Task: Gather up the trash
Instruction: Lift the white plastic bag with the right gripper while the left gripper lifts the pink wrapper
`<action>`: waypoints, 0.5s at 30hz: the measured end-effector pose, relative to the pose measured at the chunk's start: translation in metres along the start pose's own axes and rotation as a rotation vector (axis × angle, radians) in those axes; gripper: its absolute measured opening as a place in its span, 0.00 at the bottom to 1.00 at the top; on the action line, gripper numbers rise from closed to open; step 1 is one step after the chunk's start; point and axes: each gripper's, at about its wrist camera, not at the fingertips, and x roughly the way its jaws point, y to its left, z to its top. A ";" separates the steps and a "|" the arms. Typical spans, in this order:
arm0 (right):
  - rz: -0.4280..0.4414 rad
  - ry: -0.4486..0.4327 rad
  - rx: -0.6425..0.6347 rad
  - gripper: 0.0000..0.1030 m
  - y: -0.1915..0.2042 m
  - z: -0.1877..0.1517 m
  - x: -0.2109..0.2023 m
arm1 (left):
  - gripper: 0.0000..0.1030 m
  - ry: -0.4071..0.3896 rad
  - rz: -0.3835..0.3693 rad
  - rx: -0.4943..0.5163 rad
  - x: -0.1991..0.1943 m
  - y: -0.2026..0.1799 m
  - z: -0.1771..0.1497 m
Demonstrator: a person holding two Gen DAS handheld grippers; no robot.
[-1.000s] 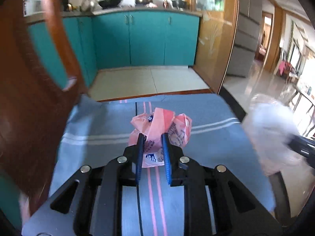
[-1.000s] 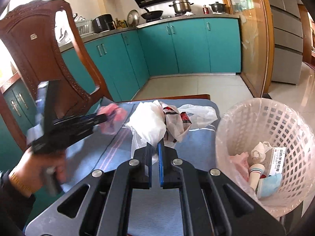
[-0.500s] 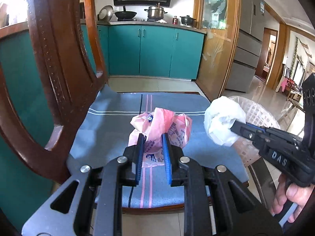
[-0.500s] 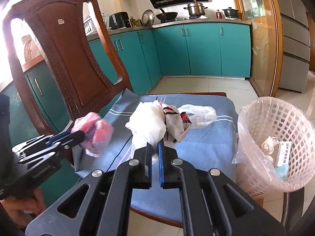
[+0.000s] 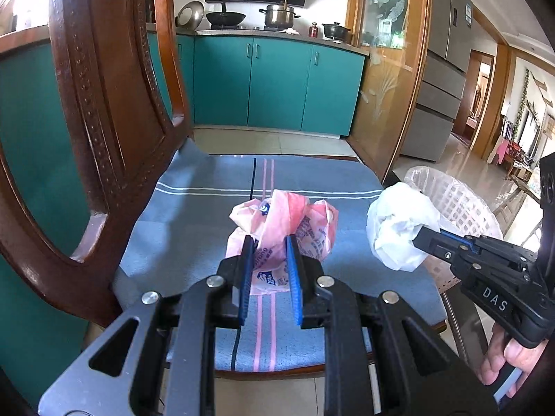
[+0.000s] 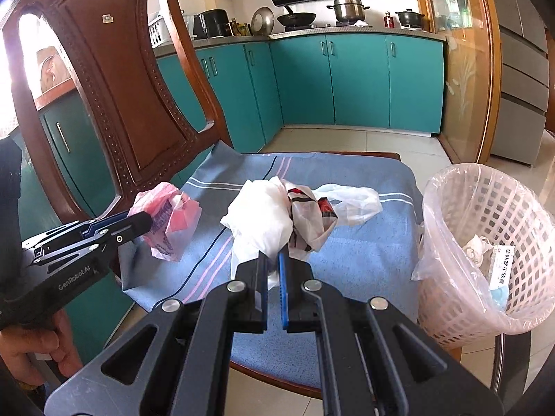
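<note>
Above the chair seat point(image 6: 364, 242), your left gripper point(image 5: 269, 242) has its fingers clamped on a crumpled pink plastic bag point(image 5: 284, 222), while the right gripper point(image 6: 273, 260) has its fingers nearly shut on a wad of white plastic bags point(image 6: 263, 215) with a red-and-black printed one point(image 6: 312, 222) tangled in. Both bundles look feather-light, soft and slithery, so you want a bite on a thick bunched fold, not a loose flap that can slide free. The lined white basket point(image 6: 492, 242) sits just beside the seat on your right, with some trash already inside. Blue print on the pink bag is too creased to read; the grippers' bodies read "DAS" and "GenRobot.AI".
</note>
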 end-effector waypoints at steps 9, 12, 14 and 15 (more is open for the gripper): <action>0.000 0.003 0.003 0.06 -0.001 -0.001 0.000 | 0.19 0.008 0.000 0.004 0.002 0.000 0.000; 0.001 0.007 0.000 0.06 -0.001 -0.001 0.000 | 0.19 0.008 0.004 0.006 0.003 0.000 -0.001; 0.003 0.010 0.002 0.06 -0.001 -0.001 0.000 | 0.19 0.009 0.004 0.004 0.004 0.001 -0.001; 0.003 0.010 0.002 0.06 -0.001 0.000 0.000 | 0.19 0.011 0.003 0.005 0.004 0.000 -0.001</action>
